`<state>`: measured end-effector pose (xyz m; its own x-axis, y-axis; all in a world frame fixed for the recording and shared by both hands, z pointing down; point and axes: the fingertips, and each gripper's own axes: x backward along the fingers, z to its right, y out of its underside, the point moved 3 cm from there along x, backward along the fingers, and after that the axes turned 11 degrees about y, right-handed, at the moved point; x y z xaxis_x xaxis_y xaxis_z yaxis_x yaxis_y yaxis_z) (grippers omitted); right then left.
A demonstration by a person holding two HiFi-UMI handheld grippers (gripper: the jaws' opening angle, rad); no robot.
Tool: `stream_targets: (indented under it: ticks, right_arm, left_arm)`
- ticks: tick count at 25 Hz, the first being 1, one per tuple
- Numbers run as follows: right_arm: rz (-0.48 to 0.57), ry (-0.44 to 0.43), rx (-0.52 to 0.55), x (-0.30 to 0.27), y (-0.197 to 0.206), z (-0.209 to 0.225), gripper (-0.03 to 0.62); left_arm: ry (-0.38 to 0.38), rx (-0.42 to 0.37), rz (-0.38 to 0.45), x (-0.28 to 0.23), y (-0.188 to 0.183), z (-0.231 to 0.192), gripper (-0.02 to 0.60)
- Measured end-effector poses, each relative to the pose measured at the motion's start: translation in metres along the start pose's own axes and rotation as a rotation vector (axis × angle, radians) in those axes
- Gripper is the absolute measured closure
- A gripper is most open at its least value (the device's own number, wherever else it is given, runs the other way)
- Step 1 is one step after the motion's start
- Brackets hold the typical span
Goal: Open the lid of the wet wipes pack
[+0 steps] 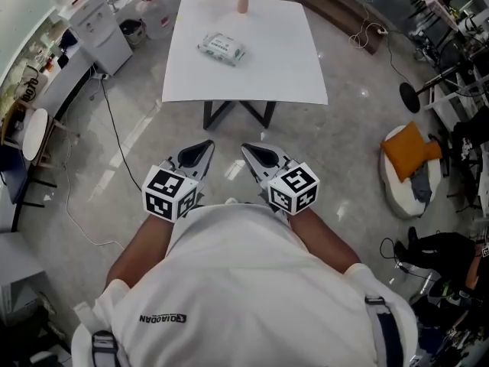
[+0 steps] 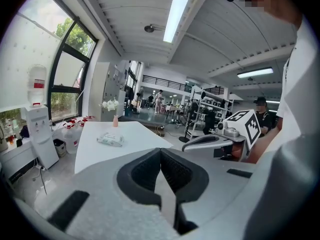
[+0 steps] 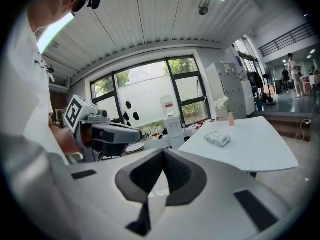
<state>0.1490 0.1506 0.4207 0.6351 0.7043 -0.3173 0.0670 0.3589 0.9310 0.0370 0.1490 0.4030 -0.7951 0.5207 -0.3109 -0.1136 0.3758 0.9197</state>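
Your left tongs (image 1: 205,147) and right tongs (image 1: 249,151) are both clenched with nothing between the jaws, side by side just in front of your chest. The wet wipes pack (image 1: 221,48) lies flat on the white table (image 1: 252,82), well ahead of both tips and roughly in line with the gap between them.

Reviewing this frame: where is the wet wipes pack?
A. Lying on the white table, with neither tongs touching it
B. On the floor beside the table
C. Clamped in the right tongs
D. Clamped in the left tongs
A: the wet wipes pack lies on the white table, while the left tongs and right tongs are shut, empty and over the floor, short of the table.
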Motion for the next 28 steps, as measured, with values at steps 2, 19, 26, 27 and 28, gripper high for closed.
stream_targets:
  ticks: [2,19,26,27,28]
  right_arm:
    - [0.001,-0.007,-0.006,-0.002,-0.001,0.006,0.588]
    - [-0.038,0.014,-0.065,-0.01,0.011,0.031,0.588]
    - [-0.049,0.025,-0.064,-0.032,0.003,0.043,0.588]
    - [-0.054,0.025,-0.066,-0.037,0.004,0.045,0.588]
    - [-0.058,0.025,-0.068,-0.042,0.004,0.046,0.588]
  left_arm:
    - [-0.009,0.027,-0.011,-0.006,0.002,-0.003,0.581]
    - [0.021,0.062,-0.056,-0.037,0.008,-0.018,0.581]
    - [0.006,0.066,-0.023,-0.048,-0.008,-0.051,0.581]
    - [0.005,0.067,-0.025,-0.049,-0.008,-0.055,0.581]
    - [0.005,0.065,-0.03,-0.05,-0.006,-0.059,0.581]
